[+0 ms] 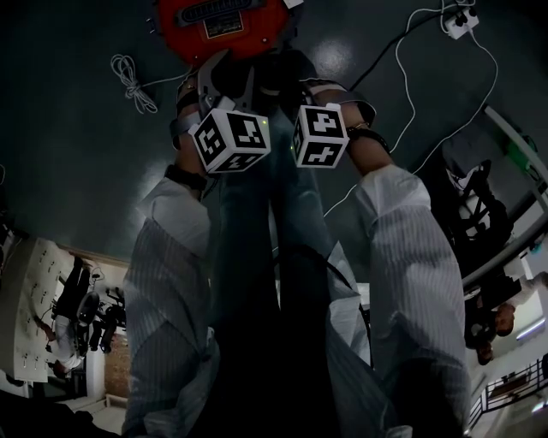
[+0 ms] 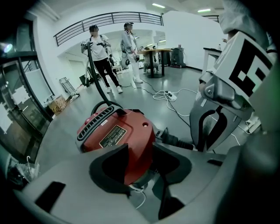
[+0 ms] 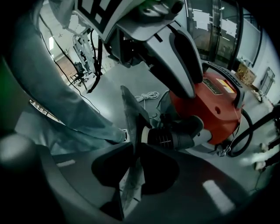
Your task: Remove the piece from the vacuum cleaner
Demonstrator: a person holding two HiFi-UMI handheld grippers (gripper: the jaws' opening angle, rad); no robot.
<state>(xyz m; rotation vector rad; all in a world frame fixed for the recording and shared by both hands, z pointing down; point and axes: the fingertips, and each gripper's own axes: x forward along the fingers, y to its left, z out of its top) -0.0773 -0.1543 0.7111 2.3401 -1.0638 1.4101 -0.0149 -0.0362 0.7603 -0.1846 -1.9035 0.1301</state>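
The red vacuum cleaner lies on the dark floor just ahead of me. My left gripper straddles its rear end, with the pads against both sides of the red body. A black hose connector with a pale collar plugs into the vacuum's side. A thin flat grey piece stands edge-on at that collar. My right gripper is shut on this piece, its pads pressed on both faces. In the head view both marker cubes sit side by side below the vacuum, and the jaws there are hidden.
A coiled white cable lies on the floor to the left. Another cable runs to a power strip at the top right. The vacuum's black hose rises behind it. Two people stand farther back near a round table.
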